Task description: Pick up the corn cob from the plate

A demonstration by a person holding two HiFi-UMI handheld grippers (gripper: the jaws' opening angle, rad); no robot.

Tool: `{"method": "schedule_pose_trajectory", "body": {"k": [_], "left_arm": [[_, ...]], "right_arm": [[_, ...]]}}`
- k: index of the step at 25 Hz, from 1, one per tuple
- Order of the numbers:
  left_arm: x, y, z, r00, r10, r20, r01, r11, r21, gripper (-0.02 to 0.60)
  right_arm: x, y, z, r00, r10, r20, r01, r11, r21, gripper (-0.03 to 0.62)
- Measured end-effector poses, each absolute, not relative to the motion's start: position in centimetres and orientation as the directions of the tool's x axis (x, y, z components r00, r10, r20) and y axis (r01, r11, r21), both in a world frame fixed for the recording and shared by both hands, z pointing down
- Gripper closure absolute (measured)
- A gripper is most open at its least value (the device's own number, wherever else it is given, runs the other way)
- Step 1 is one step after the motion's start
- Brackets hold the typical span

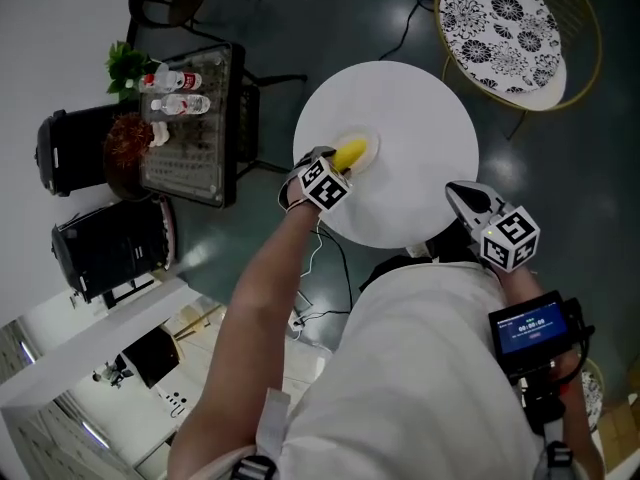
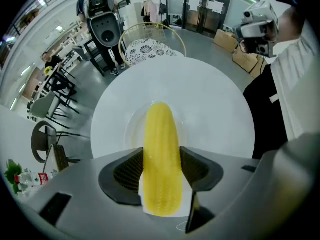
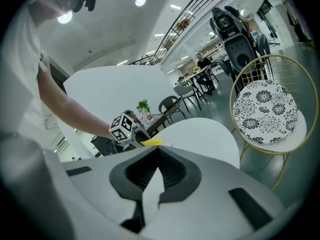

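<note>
Left gripper view: my left gripper (image 2: 161,151) pinches the corn cob (image 2: 160,126) on its plate (image 2: 132,125) for lifting; right gripper (image 3: 159,151) idles closed.

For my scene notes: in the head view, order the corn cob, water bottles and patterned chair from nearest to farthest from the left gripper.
From the left gripper:
1. corn cob, between its jaws.
2. water bottles, on the dark table, left.
3. patterned chair, upper right.

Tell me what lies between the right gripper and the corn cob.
Only bare white table, as the head view shows, separates the right gripper from the corn cob.
</note>
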State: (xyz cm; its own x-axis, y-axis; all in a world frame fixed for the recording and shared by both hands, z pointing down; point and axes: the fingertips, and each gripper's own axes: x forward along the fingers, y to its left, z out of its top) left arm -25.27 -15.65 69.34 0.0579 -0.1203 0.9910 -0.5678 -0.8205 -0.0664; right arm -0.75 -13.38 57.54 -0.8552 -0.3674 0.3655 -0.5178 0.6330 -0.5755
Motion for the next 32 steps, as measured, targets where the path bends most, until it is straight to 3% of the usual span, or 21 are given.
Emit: {"method": "schedule_pose_trajectory", "body": {"k": [11, 18, 32], "left_arm": [[-21.8, -12.2, 67.0, 0.203, -0.164, 0.965, -0.728, -0.684, 0.037, 0.359], [-21.2, -7.1, 64.9, 0.261, -0.165, 0.951, -0.742, -0.664, 0.089, 0.359], [-18.1, -7.8, 68.1, 0.295, -0.125, 0.947, -0.771, -0.617, 0.159, 0.359]], "right_arm": [[-0.9, -13.5, 57.0, -0.871, -0.358, 0.336, -0.49, 0.676, -0.55, 0.588], [-3.2, -10.0, 54.9, -0.869, -0.359, 0.342, -0.494, 0.681, -0.541, 0.588], [-1.9, -9.6, 56.3, -0.848, -0.386, 0.363, -0.529, 0.633, -0.565, 0.588]]}}
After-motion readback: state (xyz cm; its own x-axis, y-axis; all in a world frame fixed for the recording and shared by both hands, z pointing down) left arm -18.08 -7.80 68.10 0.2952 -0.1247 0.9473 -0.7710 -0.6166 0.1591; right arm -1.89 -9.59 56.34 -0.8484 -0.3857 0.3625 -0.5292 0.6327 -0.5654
